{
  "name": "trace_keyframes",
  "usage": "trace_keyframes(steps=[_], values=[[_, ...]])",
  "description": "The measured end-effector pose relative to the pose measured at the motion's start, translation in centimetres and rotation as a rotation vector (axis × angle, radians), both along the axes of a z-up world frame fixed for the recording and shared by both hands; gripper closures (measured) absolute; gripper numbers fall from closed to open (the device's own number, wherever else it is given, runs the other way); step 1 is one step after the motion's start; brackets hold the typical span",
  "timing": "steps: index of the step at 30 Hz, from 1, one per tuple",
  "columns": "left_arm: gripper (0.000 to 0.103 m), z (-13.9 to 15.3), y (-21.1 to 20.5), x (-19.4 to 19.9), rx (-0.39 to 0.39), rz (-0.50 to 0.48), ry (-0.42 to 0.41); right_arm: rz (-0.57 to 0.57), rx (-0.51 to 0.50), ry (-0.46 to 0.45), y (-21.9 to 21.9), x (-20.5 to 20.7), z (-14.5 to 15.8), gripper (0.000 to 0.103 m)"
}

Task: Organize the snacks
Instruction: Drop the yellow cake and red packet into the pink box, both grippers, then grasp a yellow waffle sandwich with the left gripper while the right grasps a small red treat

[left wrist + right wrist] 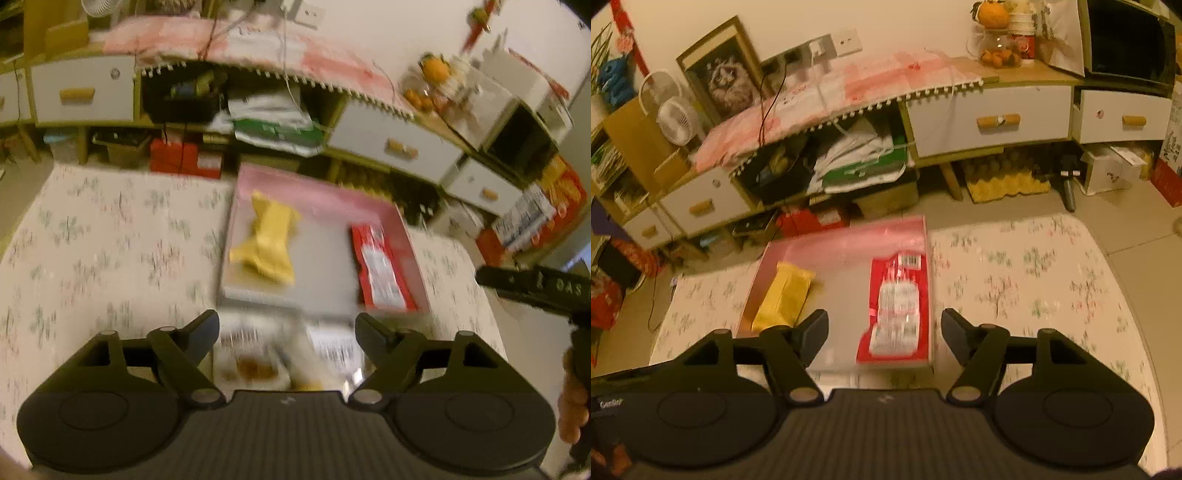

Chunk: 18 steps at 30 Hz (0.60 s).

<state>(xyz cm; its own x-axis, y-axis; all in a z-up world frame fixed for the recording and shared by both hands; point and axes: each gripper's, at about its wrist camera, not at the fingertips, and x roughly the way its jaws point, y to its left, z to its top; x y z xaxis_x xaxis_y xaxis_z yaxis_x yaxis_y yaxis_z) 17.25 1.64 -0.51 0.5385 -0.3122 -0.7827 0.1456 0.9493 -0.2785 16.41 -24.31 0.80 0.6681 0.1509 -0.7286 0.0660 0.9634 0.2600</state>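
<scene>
Floral tablecloth [1027, 280], pink box [846, 240], crinkly yellow pkt [267, 238]

Yellow packet [266, 240] and red packet [382, 269] in pink tray [410, 240]

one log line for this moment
left tongs: open over white packet | right tongs: open | box: yellow bag, red packet

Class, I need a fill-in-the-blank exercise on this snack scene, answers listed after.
1. The pink box holds ___ snack packets.
2. The packet by the box's right wall is ___.
3. The yellow packet lies in the box's ___ half.
4. The right tool has its jaws ___.

Answers: two; red; left; open
</scene>
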Motion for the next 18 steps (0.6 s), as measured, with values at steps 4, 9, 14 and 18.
trace_keyframes(steps=[4, 9, 14, 18], values=[[0.018, -1.4, -0.2, -2.2, -0.007, -0.007, 0.084, 0.012, 0.011, 0.038, 0.2, -1.7, -0.6, 0.034], [0.018, -2.8, -1.0, -3.7, -0.024, -0.023, 0.137, 0.004, 0.005, 0.085, 0.3, -2.9, -1.7, 0.03], [0.018, -5.1, -1.5, -4.7, -0.013, -0.002, 0.186, -0.025, -0.018, 0.153, -0.4, -3.8, -3.1, 0.028], [0.018, -6.0, -2.0, -5.3, -0.029, -0.017, 0.19, -0.04, -0.178, 0.207, -1.4, -4.2, -4.8, 0.027]])
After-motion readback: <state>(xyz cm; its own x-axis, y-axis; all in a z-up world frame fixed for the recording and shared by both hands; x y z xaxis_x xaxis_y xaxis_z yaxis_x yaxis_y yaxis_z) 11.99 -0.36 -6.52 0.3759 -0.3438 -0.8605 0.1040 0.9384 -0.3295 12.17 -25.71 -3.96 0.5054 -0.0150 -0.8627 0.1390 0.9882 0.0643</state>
